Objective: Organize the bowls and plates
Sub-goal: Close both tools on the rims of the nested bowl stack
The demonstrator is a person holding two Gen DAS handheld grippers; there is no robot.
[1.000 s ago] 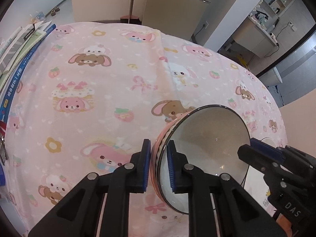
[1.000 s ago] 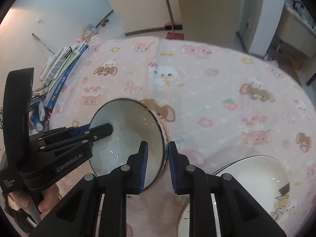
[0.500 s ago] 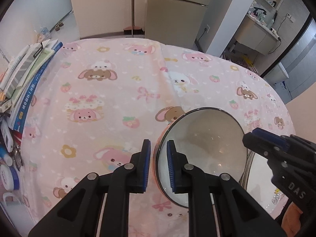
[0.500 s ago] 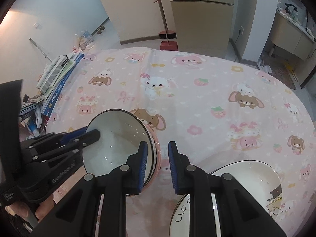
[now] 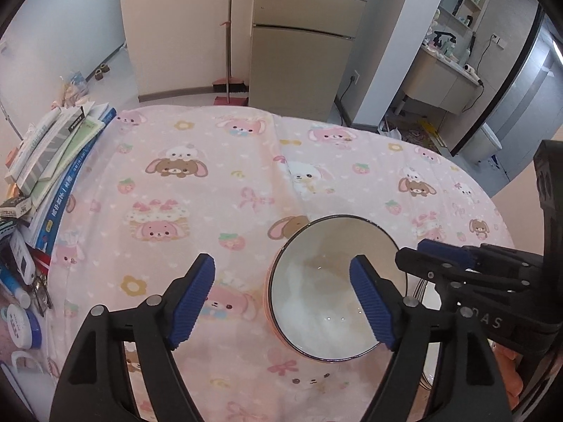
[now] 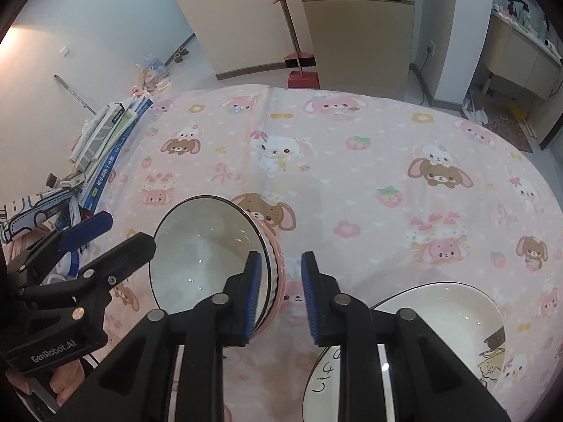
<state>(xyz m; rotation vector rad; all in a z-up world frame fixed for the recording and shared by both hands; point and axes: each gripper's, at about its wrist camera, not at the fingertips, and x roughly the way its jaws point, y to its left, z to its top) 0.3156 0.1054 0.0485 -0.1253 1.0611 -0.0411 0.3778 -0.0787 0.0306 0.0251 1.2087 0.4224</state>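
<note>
A pink bowl (image 5: pixel 316 302) with a white inside and dark rim is held tilted above the pink cartoon tablecloth (image 5: pixel 211 183). My left gripper (image 5: pixel 281 299) is open wide, its jaws spread either side of the bowl's left rim, not touching it. My right gripper (image 6: pixel 279 292) is shut on the bowl's right rim (image 6: pixel 271 267) and holds it up. A white bowl (image 6: pixel 440 320) with a cartoon print sits on a lettered plate (image 6: pixel 323 383) at the lower right.
A stack of books (image 5: pixel 52 154) and small bottles (image 5: pixel 21 320) line the table's left edge. A broom (image 5: pixel 228 45) and a fridge (image 5: pixel 302 45) stand beyond the far edge.
My left gripper has opened and let go of the pink bowl's rim. Both grippers have pulled back and up; the right one still holds the bowl.
</note>
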